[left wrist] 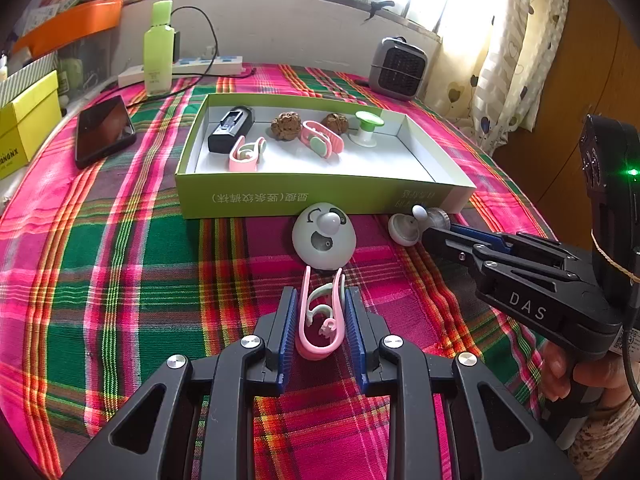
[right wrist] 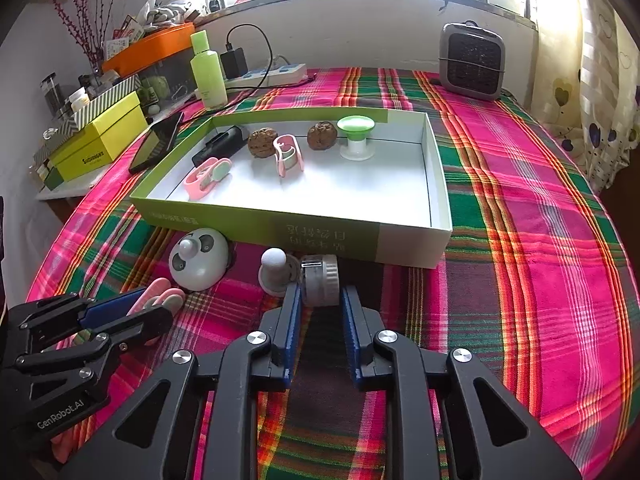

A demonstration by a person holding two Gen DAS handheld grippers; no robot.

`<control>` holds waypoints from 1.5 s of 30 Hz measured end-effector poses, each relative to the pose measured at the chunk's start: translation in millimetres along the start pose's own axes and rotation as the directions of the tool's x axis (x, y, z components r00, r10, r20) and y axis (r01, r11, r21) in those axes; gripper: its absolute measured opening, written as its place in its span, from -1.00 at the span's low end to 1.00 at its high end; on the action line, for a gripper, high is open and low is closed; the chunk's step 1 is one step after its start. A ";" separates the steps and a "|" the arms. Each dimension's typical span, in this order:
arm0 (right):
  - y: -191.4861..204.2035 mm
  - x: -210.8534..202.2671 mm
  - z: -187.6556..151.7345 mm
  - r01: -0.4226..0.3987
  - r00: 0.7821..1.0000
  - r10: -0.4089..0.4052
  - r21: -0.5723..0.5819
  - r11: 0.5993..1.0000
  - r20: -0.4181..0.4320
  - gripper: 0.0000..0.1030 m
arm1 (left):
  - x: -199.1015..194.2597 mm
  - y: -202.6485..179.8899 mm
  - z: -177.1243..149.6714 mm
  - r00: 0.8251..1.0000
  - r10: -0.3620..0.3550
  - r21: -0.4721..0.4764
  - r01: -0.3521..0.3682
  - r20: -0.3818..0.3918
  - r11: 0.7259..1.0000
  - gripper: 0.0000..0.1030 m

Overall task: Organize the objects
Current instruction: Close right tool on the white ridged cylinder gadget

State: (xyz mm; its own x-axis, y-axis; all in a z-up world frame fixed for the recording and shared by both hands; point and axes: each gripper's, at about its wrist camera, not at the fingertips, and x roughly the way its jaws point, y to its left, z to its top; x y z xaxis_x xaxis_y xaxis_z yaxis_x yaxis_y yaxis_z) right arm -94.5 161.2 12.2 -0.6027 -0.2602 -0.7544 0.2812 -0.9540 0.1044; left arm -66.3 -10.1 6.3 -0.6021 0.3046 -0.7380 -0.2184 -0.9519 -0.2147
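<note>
The left tongs [left wrist: 321,312] are positioned low over the plaid-covered table [left wrist: 120,264], with a pink clip [left wrist: 322,320] lying between the two blue pads. The pads stand just beside the clip's sides; whether they press on it cannot be told. The clip's open end points toward a white dome-shaped gadget [left wrist: 324,236] resting just in front of the green box [left wrist: 320,196].

The right tongs [right wrist: 320,300] are set around a small clear jar with a ribbed white cap [right wrist: 320,280] — the pads flank it closely, but a firm clamp cannot be confirmed. A white knobbed piece [right wrist: 274,272] lies touching the jar on its left, near the box's front wall.

Inside the box — an open, white-lined tray — the following are seen:
- a black device [left wrist: 231,128] at the left;
- two pink clips [left wrist: 246,154] [left wrist: 322,139];
- two brown walnuts [left wrist: 286,125] [left wrist: 335,122];
- a green-topped spool [left wrist: 366,128].

Behind the box a green bottle [left wrist: 158,52], a phone [left wrist: 104,130] and a small grey heater [left wrist: 398,68] are placed on the table.
</note>
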 end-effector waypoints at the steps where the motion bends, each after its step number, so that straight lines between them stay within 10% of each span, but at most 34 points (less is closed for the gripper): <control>1: -0.2 -0.5 -0.2 0.003 1.000 -0.003 0.000 1.000 0.002 -0.61 | -0.1 -0.3 -0.2 1.000 -0.001 0.000 0.001 0.000 1.000 -0.56; 45: -4.7 2.2 9.7 -0.001 1.000 0.001 0.007 1.000 0.017 -0.61 | 0.5 -6.3 -0.9 0.999 0.043 0.013 -0.043 -0.002 0.999 -0.57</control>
State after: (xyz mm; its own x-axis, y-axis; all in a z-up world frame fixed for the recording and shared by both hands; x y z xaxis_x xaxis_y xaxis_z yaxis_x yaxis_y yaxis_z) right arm -104.4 163.7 16.3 -0.6153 -0.2638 -0.7429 0.2770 -0.9546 0.1096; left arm -64.5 -4.0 6.7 -0.6092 0.2635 -0.7480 -0.2026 -0.9636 -0.1744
